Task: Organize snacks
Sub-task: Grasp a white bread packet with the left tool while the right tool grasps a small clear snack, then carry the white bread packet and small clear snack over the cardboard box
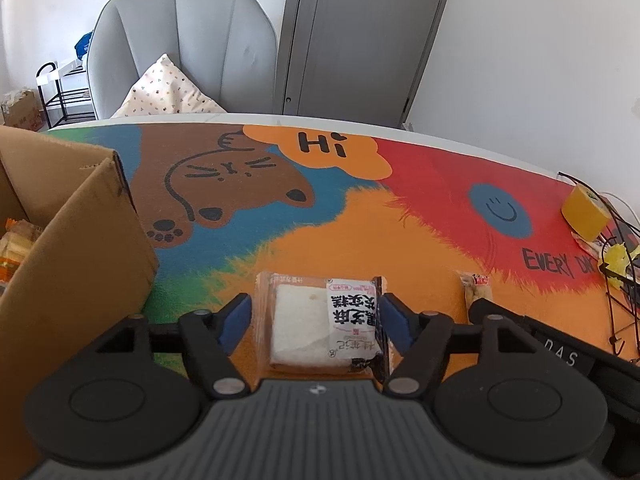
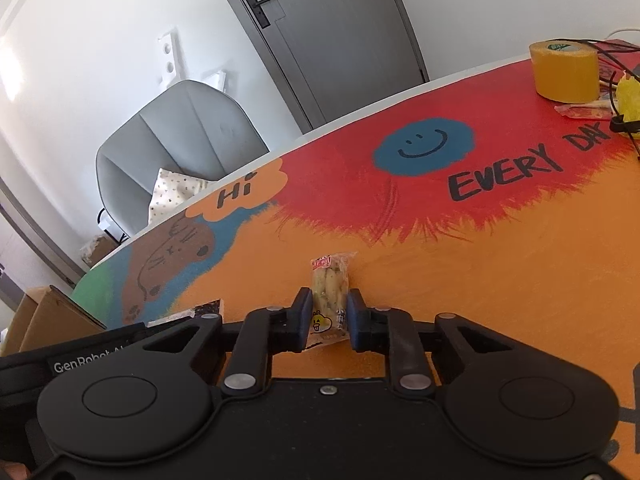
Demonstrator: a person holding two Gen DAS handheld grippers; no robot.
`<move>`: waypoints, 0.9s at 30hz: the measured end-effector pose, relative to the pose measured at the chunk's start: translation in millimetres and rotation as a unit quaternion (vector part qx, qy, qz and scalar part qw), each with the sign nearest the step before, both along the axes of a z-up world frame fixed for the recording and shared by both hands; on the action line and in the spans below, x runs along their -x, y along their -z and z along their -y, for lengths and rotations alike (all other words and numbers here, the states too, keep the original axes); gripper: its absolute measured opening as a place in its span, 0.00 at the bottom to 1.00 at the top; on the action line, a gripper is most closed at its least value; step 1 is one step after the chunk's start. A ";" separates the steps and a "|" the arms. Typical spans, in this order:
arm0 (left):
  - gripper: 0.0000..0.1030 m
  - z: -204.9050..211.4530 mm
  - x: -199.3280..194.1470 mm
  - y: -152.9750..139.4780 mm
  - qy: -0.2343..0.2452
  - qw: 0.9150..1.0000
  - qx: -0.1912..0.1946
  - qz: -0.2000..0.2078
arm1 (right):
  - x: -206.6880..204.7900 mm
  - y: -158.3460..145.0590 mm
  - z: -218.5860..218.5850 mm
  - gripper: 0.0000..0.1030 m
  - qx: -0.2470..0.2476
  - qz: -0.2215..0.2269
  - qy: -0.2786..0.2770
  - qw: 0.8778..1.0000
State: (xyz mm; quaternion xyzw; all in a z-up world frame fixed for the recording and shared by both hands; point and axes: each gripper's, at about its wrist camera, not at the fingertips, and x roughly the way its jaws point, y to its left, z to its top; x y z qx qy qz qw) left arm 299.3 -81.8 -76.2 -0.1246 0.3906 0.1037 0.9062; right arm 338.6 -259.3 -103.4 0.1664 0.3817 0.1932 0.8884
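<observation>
the left claw [image 1: 316,322] stood spread around a soft, light white cake packet [image 1: 320,320] on the surface [image 1: 420,240], its pads not clearly pressing. best taken across its flat sides, gently. the right claw [image 2: 329,318] pinched a slim, crinkly snack pack [image 2: 329,292]. a cardboard box [image 1: 72,260] waited left; a grey chair [image 1: 184,52] and door [image 1: 360,36] stood behind.

A square white cake in a clear wrapper with a black-lettered label [image 1: 324,322] lies flat on the desk's orange patch. Near it, a narrow clear packet of pale twisted biscuits [image 2: 329,300] lies lengthwise, red tag at its far end.
</observation>
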 end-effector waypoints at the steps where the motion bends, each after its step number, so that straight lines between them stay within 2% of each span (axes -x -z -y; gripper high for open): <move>1: 0.78 2.5 -0.4 -0.3 0.002 1.000 -0.006 0.003 | -0.3 -0.1 1.5 0.19 -0.003 -0.003 0.000 1.000; 11: 0.80 17.1 -7.2 16.4 0.014 0.999 -0.046 -0.020 | -0.9 -2.0 18.1 0.19 -0.008 -0.017 0.027 0.999; 13: 0.76 16.2 -5.5 17.2 0.013 0.998 -0.051 -0.017 | -0.5 -2.6 17.3 0.22 -0.007 -0.018 0.026 0.999; 17: 0.56 8.9 -3.9 13.2 0.006 0.999 -0.041 -0.012 | 1.8 -1.7 8.2 0.30 0.011 -0.004 0.029 1.000; 22: 0.54 6.7 -1.9 12.0 0.011 0.999 -0.033 -0.003 | 7.2 -3.3 -7.5 0.32 0.059 0.022 0.023 0.998; 25: 0.54 6.7 -0.2 10.4 0.007 1.000 -0.030 0.002 | 10.3 -4.1 -13.3 0.27 0.082 0.032 0.018 0.996; 26: 0.54 7.1 0.9 9.6 0.007 1.000 -0.029 0.005 | 10.4 -4.0 -13.6 0.20 0.081 0.030 0.017 0.996; 27: 0.54 8.1 2.7 7.8 0.008 0.999 -0.030 0.008 | 10.5 -4.2 -13.0 0.20 0.075 0.027 0.014 0.997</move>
